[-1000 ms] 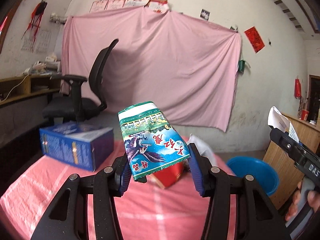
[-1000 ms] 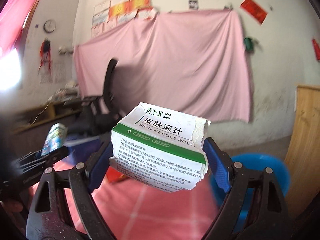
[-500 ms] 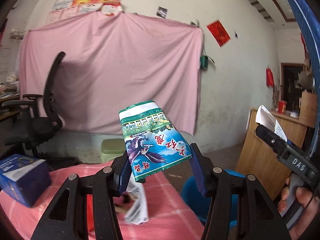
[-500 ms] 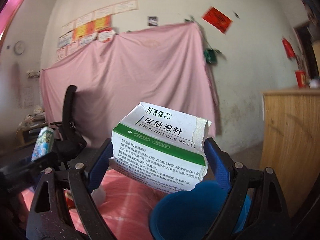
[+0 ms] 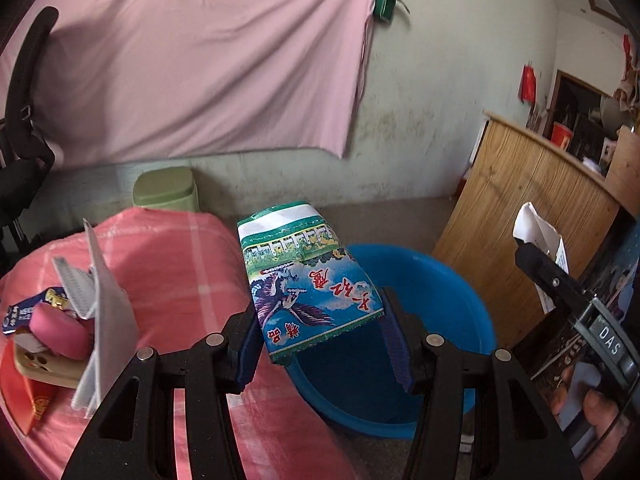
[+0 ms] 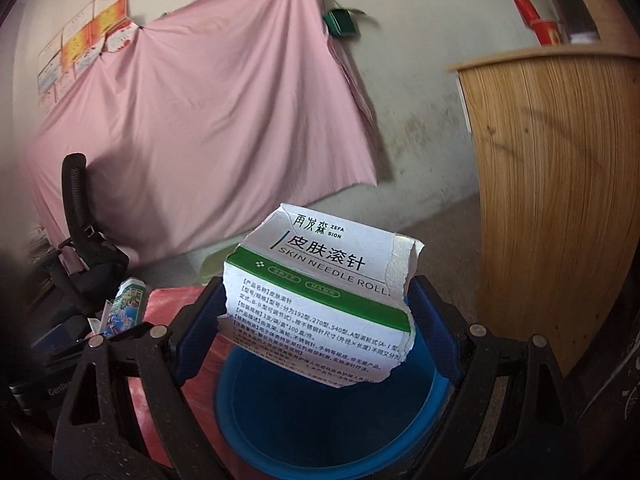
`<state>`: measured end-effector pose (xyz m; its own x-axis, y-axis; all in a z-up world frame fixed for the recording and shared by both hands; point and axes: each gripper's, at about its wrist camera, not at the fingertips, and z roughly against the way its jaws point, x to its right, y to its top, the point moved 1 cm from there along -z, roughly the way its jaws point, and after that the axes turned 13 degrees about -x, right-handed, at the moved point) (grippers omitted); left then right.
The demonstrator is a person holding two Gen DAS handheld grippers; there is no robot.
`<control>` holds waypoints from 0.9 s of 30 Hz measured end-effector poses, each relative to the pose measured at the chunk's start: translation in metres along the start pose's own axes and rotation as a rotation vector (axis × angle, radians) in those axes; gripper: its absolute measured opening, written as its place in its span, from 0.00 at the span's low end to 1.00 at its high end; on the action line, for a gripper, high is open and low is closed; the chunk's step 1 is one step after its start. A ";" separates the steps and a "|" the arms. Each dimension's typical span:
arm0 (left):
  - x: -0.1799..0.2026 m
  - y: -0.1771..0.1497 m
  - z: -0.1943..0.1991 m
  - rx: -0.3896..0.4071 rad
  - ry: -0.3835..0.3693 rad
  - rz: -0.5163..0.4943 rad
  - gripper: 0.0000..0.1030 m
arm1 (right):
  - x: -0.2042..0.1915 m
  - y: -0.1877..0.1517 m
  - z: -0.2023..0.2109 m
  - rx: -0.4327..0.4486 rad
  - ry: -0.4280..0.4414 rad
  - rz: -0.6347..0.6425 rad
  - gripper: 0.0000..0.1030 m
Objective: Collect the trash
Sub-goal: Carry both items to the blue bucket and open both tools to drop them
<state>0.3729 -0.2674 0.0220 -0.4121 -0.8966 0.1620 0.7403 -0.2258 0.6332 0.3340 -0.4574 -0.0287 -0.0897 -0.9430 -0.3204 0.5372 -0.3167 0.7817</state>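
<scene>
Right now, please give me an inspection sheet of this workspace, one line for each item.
Surface: table under pink checked cloth, beside the basin.
Job's things: colourful packet and torn white-green box, both held over the blue basin.
Clutter: papers, pink object, red packet on the cloth.
Grippers: left gripper shut on the packet; right gripper shut on the box.
Cables: nothing seen.
Surroundings: pink sheet on wall, black chair, wooden counter, green stool.
</scene>
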 end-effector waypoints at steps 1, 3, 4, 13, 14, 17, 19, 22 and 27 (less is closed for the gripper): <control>0.001 0.002 -0.007 -0.018 -0.003 -0.001 0.47 | 0.002 0.000 -0.006 -0.018 0.004 -0.006 1.00; 0.002 0.005 -0.020 -0.066 -0.011 0.000 0.47 | 0.004 -0.001 -0.014 -0.044 0.007 -0.007 1.00; 0.003 0.006 -0.027 -0.095 -0.015 -0.002 0.47 | 0.004 -0.001 -0.018 -0.031 0.000 0.005 1.00; 0.005 0.006 -0.051 -0.199 -0.043 -0.018 0.60 | 0.008 0.000 -0.035 -0.090 0.017 -0.035 1.00; 0.005 0.004 -0.051 -0.201 -0.039 -0.019 0.62 | 0.007 0.000 -0.036 -0.095 0.017 -0.035 1.00; 0.002 0.003 -0.049 -0.192 -0.041 -0.010 0.67 | 0.008 0.000 -0.037 -0.097 0.014 -0.038 1.00; -0.002 0.002 -0.048 -0.189 -0.043 -0.001 0.67 | 0.008 0.001 -0.038 -0.097 0.009 -0.033 1.00; -0.006 0.000 -0.046 -0.185 -0.046 0.018 0.67 | 0.010 0.001 -0.037 -0.094 0.016 -0.042 1.00; -0.013 -0.002 -0.032 -0.141 -0.057 0.043 0.67 | 0.012 0.001 -0.039 -0.097 0.017 -0.056 1.00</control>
<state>0.3940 -0.2676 -0.0054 -0.4050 -0.8844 0.2319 0.8236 -0.2428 0.5125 0.3660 -0.4657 -0.0522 -0.1081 -0.9218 -0.3723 0.6108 -0.3571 0.7067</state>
